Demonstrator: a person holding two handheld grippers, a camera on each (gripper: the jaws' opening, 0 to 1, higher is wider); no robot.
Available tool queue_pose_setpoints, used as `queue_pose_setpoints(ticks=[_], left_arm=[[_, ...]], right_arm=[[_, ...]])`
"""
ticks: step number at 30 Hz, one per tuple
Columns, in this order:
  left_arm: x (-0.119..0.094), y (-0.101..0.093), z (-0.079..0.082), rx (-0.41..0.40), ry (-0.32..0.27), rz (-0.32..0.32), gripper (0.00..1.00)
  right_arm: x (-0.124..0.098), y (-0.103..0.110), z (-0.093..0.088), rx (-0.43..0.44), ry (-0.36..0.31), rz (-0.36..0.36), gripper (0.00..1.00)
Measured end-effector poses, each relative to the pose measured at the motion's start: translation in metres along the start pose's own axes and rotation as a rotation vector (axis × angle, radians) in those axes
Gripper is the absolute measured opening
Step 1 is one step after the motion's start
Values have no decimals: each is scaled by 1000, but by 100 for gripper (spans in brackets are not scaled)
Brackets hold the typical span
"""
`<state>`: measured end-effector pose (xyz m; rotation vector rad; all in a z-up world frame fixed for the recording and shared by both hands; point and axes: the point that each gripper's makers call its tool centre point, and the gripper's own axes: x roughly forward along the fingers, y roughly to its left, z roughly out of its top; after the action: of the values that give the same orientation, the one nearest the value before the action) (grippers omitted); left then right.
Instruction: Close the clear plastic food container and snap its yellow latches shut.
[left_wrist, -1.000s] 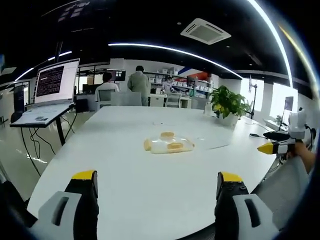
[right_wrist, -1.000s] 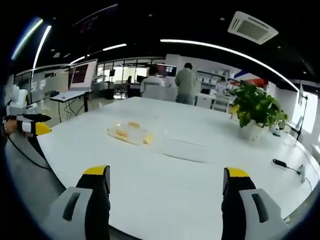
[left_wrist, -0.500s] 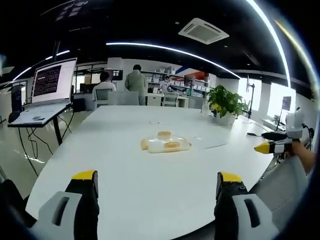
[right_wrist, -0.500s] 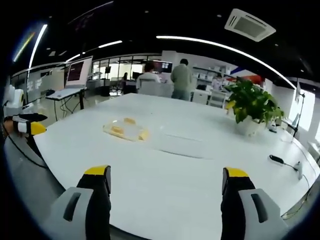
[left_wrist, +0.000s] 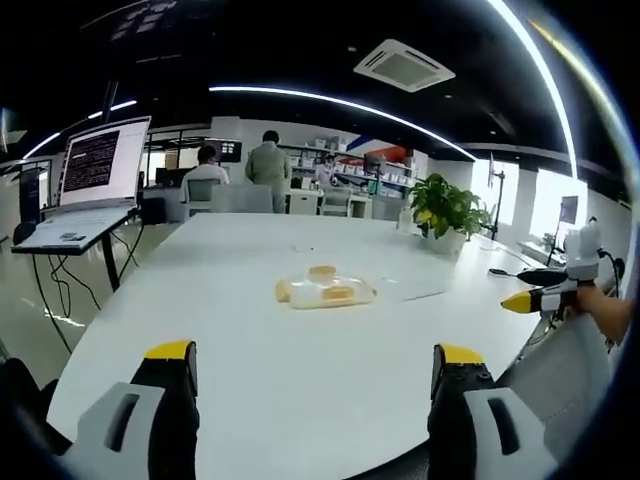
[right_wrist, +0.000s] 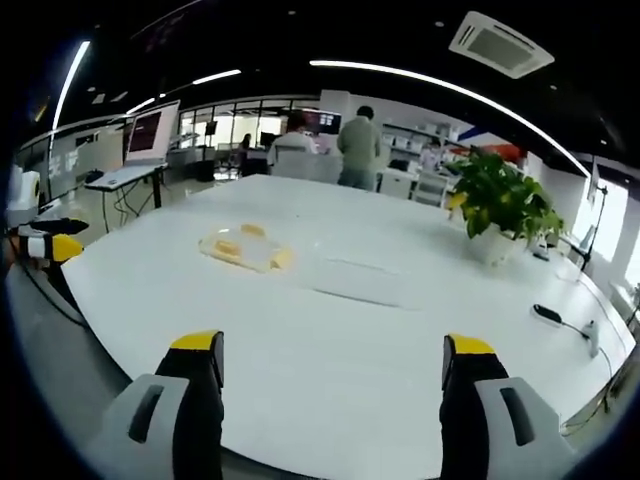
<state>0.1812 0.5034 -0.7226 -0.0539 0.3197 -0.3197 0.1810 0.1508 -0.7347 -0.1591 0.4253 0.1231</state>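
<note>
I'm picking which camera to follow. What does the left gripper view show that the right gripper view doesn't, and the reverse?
Left gripper view: the right gripper coming in from the right, held by a person's hand. Right gripper view: the left gripper at the left edge. Both: the clear container with yellow latches lying untouched on the white table, the potted plant, the laptop, and each view's own jaws standing open.

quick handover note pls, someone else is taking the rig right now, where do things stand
Left gripper: open, empty, held over the near edge of the white table.
Right gripper: open, empty, also at the near edge.
Clear plastic food container with yellow latches: mid-table, well beyond both grippers; its flat clear lid appears to lie spread open beside it.
Done: nothing yet.
Left: reach in, fold the lid over, snap the latches.
</note>
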Motion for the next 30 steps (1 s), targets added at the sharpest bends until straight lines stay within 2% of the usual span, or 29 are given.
queue_pose_setpoints(ticks=[5, 8, 13, 15, 20, 22, 24, 27, 30], left_arm=[[-1, -3, 4, -28, -18, -21, 94], [-2, -6, 10, -13, -46, -37, 94], [1, -10, 5, 11, -6, -79, 95], [4, -5, 6, 22, 0, -81, 96], [15, 7, 10, -14, 15, -103, 99], [19, 9, 13, 7, 18, -100, 99], [23, 12, 21, 62, -5, -104, 99], [33, 14, 24, 104, 16, -112, 99], [46, 16, 24, 144, 27, -136, 99]], right_arm=[[0, -5, -1, -1, -1, -23, 89], [-1, -7, 0, -1, -1, -38, 90], [0, -4, -2, -20, 19, -39, 90], [0, -4, -2, -19, 21, -40, 90], [1, 2, 0, -39, 16, -10, 90], [1, 6, 2, -49, 12, 8, 89], [2, 7, 4, -51, 18, 25, 88], [6, 3, 8, -47, 23, 38, 87], [15, -3, 9, -128, 47, 46, 85]])
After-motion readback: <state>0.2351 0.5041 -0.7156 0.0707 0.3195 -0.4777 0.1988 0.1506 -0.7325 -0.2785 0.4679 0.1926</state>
